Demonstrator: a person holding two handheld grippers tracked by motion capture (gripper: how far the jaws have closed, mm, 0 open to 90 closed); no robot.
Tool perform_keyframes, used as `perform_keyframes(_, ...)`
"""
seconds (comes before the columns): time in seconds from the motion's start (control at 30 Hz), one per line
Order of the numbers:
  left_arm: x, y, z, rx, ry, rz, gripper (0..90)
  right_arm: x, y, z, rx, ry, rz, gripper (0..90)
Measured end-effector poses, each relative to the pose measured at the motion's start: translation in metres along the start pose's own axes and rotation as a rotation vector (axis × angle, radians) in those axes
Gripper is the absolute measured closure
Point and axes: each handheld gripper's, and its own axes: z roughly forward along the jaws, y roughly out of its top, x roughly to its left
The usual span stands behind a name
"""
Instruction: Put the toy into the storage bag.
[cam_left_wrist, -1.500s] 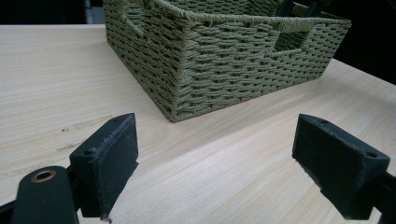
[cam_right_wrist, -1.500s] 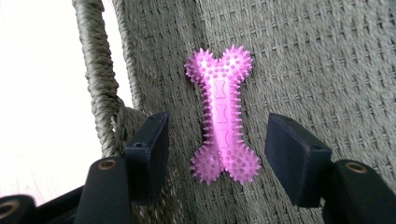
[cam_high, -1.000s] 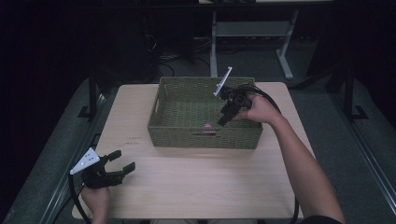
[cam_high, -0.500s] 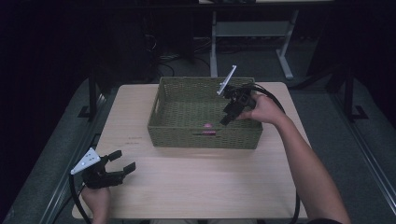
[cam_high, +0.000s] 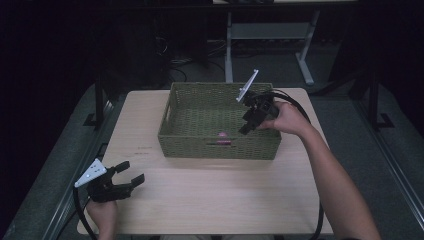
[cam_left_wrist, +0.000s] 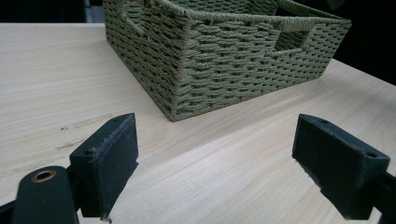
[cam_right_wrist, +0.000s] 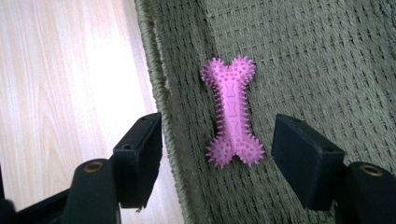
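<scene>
Wooden table (cam_high: 210, 200), basket (cam_high: 190, 140), unmarked pink bone (cam_right_wrist: 232, 112)

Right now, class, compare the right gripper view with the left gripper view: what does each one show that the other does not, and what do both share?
Right gripper view alone: a pink spiked bone toy lying on the basket's woven floor, below the open right gripper. Left gripper view alone: the basket's outer corner and a handle cut-out, seen from low over the table beyond the open left gripper. Both share the green woven basket and the pale wooden table.
</scene>
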Motion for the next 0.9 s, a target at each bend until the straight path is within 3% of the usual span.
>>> perform_keyframes(0.9, -0.001, 0.000, 0.003, 0.013, 0.002, 0.005, 13.9, 0.016, -0.028, -0.020, -0.036, -0.019, 0.032, 28.3)
